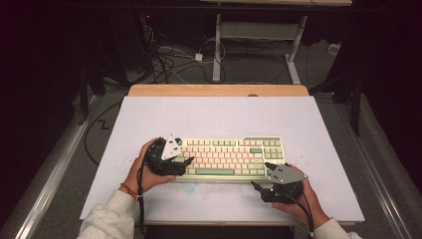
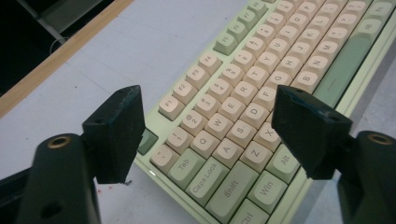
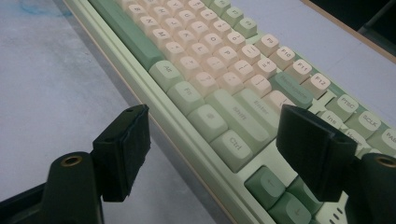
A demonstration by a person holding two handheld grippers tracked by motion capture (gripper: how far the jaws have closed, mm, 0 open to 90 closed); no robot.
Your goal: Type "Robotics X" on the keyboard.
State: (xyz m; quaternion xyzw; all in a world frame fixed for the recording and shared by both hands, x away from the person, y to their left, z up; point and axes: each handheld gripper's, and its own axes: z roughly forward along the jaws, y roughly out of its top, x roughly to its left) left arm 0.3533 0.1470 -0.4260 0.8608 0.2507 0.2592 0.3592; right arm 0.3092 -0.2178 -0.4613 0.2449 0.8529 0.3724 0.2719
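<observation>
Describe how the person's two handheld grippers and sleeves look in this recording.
Both the left gripper and the right gripper are matte black, each topped by a grey three-cornered plate with small dark holes. Their jaws end in blocky black pads, with brass-coloured inserts in the rounded knuckles below them. A black cable trails from each gripper toward the person. The sleeves are light grey and fleecy, and an orange-red band circles the left wrist.
</observation>
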